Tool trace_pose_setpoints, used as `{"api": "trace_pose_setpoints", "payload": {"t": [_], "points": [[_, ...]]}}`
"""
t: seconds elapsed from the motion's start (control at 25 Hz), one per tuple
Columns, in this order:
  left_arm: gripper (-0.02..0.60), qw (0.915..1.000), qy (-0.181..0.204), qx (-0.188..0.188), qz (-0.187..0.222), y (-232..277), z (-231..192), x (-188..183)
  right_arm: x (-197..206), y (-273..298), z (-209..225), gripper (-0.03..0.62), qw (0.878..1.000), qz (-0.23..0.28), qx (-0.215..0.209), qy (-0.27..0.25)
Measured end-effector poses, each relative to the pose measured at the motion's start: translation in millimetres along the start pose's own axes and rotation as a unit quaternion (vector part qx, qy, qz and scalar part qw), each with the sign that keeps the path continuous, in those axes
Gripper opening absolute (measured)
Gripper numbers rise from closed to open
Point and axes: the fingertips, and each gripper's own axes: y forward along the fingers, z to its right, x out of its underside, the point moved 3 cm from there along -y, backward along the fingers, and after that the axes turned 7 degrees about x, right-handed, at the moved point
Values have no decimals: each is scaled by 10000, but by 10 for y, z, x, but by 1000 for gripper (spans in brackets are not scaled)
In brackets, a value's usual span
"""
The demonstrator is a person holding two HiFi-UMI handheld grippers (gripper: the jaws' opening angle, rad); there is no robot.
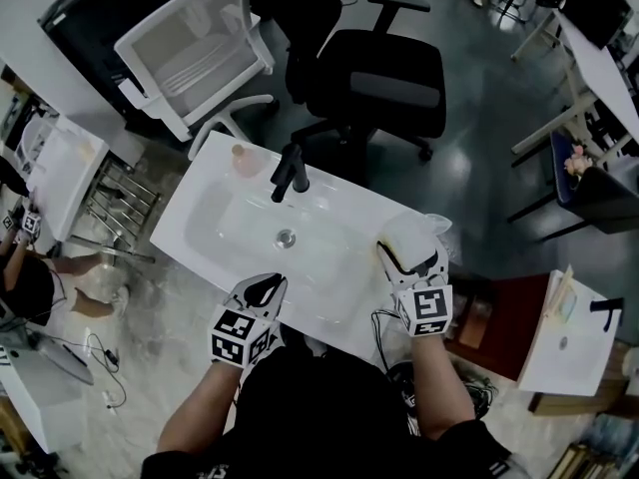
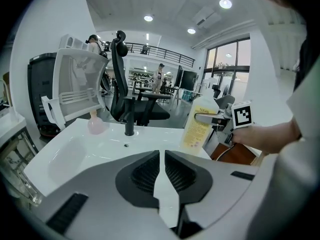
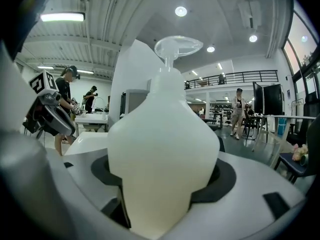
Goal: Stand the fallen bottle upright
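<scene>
The bottle (image 1: 407,234) stands upright on the sink's (image 1: 196,200) right corner, so righting looks done; the right tool (image 1: 411,254) is wide around it, pads seemingly on its sides; the left tool (image 1: 263,289) is narrow and empty; next, release and withdraw without tipping it.

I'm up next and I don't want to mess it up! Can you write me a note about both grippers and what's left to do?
Left gripper: jaws together, nothing in them, over the near edge of the sink.
Right gripper: closed on the white pump bottle.
Bottle: upright on the sink's right rim.
Done: bottle looks stood up.
Left: let go gently, back away, and check it stays standing.
</scene>
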Motion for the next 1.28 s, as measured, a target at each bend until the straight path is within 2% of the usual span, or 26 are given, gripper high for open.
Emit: {"api": "trace_pose_setpoints", "payload": {"t": [0.24,0.6,0.8,0.96,1.12,1.28], "points": [[43,10000,20,81,54,54,87,-53,-30,15,46,387,9999,-82,22,-128],[43,9996,55,151,221,13,144,-189,-217,-392,131,372,9998,117,64,135],[43,9991,51,209,360,-36,91,-300,-500,-727,74,279,9992,353,108,150],[43,9985,91,256,481,-67,-6,-448,-726,-855,-70,237,9988,476,26,126],[43,9972,162,234,686,-148,-107,-643,-1008,-850,-315,167,9978,598,-253,137],[43,9951,394,134,899,-289,-207,-862,-1260,-777,-579,127,9956,706,-590,191]]}}
